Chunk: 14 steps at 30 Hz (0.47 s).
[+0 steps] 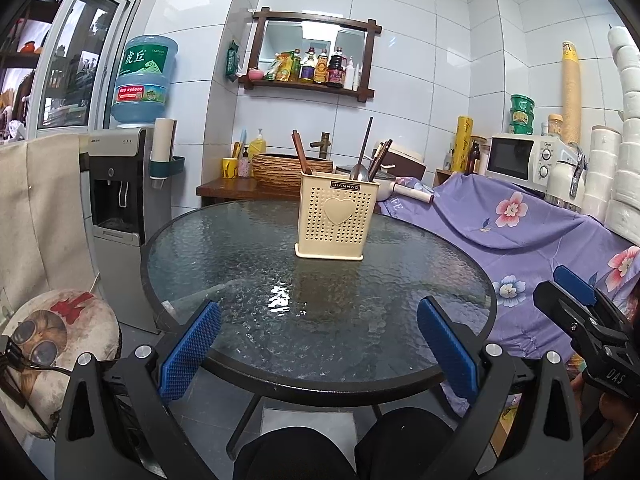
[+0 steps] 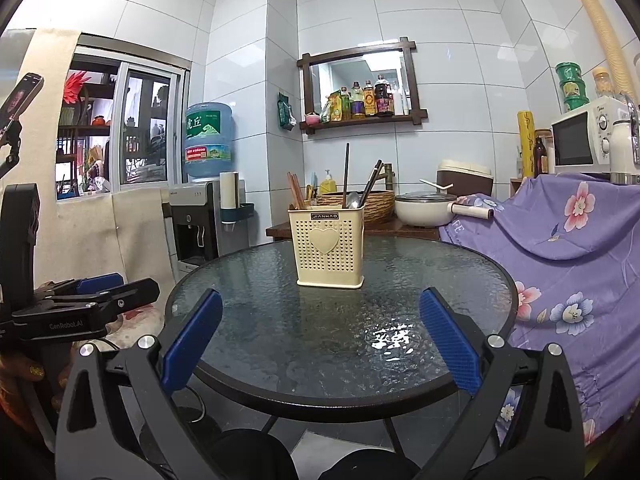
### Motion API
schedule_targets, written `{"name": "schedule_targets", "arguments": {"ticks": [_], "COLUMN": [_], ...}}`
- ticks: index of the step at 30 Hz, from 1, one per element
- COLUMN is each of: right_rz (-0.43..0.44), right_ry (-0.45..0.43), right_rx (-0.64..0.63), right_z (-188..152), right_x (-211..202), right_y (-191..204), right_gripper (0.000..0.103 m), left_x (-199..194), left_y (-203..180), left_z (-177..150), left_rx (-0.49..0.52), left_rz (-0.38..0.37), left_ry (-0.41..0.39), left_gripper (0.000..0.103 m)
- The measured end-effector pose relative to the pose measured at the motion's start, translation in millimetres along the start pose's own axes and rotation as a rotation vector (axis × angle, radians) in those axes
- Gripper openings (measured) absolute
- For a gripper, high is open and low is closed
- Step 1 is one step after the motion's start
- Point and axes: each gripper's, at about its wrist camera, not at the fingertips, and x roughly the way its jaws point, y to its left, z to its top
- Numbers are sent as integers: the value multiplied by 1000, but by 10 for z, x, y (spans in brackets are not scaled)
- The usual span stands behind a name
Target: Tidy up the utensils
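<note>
A cream perforated utensil holder [image 1: 335,216] with a heart on its front stands upright on the round glass table [image 1: 240,264], toward the far side. It also shows in the right wrist view [image 2: 327,248]. Brown chopsticks [image 1: 301,152], a metal spoon [image 1: 362,172] and dark chopsticks [image 1: 380,158] stand in it. My left gripper [image 1: 318,344] is open and empty at the table's near edge. My right gripper [image 2: 320,340] is open and empty at the near edge, to the right of the left one [image 2: 100,304].
A water dispenser [image 1: 116,184] stands left of the table. A purple floral cloth [image 1: 520,232] covers furniture on the right, with a microwave [image 1: 520,158] behind. A wooden counter with a basket [image 1: 288,168] and a white pot [image 2: 424,208] lies behind the table. A cushioned stool [image 1: 52,340] is near left.
</note>
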Motion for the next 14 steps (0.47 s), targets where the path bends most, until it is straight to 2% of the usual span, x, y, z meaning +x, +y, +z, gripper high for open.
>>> {"name": "schedule_targets", "arguments": {"ticks": [14], "right_rz": [-4], "right_ry": [5], "right_rx": [9], "right_z": [-8], "right_x": [24], "right_y": [-8], "right_gripper": [97], "left_x": [8], "left_y": [9], "left_z": [3], "left_rx": [14], "left_rz": [14], "left_ry": [-1], "left_gripper": [97]}}
